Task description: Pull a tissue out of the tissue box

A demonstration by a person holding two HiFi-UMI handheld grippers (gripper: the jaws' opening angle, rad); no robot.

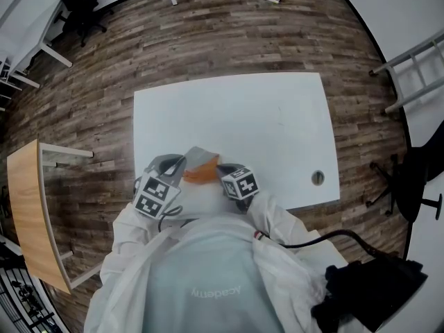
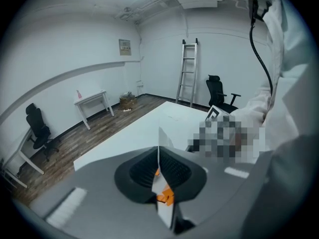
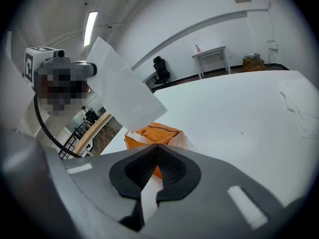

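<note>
**Left claw has the tissue, box pinned near the surface's near edge**

Nearest the person, both claws sit over the near edge of the white surface (image 1: 277, 116), with the orange tissue box (image 1: 201, 174) between them. The right claw (image 3: 155, 156) is pressed together on a white strip (image 3: 142, 203) at the box's near end (wrapper or paper, I cannot tell), and the box lies just past its tips. It looks to be steadying the box.

The left claw (image 2: 159, 158) is clamped on the tissue (image 2: 162, 136), which shows edge-on between its pads. In the right gripper view the sheet's long axis runs from the box up and to the left, toward the left claw. Its lower edge hangs close above the box top. Whether it has cleared the opening is not clear.

The pull probably needs the left hand to go on upward, away from the box, while the right holds.

Inside the box, more white paper shows at the opening. Farther right on the surface lies a flat white sheet (image 3: 299, 103).
</note>
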